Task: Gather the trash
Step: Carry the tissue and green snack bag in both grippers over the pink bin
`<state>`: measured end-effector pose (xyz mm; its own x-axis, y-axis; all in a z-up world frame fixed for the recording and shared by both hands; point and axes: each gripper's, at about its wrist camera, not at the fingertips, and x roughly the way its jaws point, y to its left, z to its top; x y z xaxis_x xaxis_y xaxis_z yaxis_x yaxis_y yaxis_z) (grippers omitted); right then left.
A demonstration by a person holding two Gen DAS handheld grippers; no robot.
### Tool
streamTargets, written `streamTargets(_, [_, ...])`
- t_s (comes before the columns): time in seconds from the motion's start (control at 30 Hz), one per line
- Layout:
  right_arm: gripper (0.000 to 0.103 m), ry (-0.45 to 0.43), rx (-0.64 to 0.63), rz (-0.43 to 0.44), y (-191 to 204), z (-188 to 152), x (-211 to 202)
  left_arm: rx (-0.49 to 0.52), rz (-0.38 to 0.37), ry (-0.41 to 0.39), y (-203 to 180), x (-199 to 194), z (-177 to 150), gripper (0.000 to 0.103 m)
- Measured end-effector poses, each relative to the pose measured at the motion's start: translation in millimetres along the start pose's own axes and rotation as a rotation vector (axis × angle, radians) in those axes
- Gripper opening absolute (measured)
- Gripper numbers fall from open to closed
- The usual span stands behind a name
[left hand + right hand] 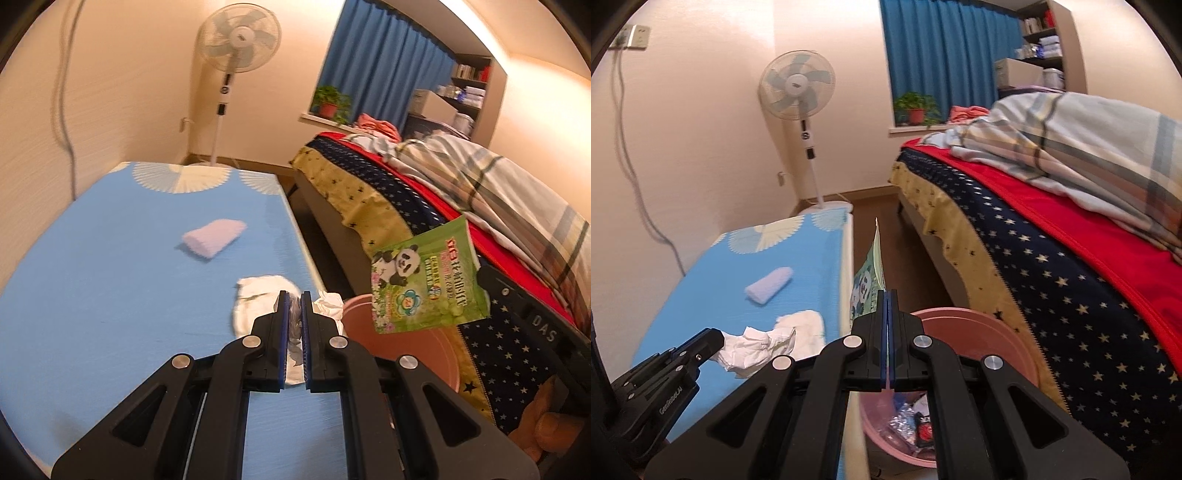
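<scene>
I have the left gripper (294, 299) pinched on a crumpled tissue (753, 345) and the right gripper (887, 295) clamped flat on the green panda packet (428, 275), both carried over the pink bin (979, 332) so they fall inside.

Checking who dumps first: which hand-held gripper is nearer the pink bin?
Right. The right hand-held gripper holds the green packet above the pink bin; the left hand-held gripper, clamping a crumpled tissue, is beside it over the blue table.
</scene>
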<state>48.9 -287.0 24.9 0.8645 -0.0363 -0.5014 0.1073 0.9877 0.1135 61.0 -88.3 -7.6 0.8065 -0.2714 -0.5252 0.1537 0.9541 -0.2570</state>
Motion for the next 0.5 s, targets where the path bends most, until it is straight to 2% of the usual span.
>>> streamTargets(0.23, [0.000,0.021,0.045,-0.083,-20.7,-6.4,7.3,0.046,-0.072,0.012,-28.2,16.3,-4.2,0.006])
streamTargets(0.5, [0.000,0.035,0.042,-0.184,-35.9,-12.3,12.0,0.080,-0.110,0.045,-52.6,39.2,-10.4,0.006])
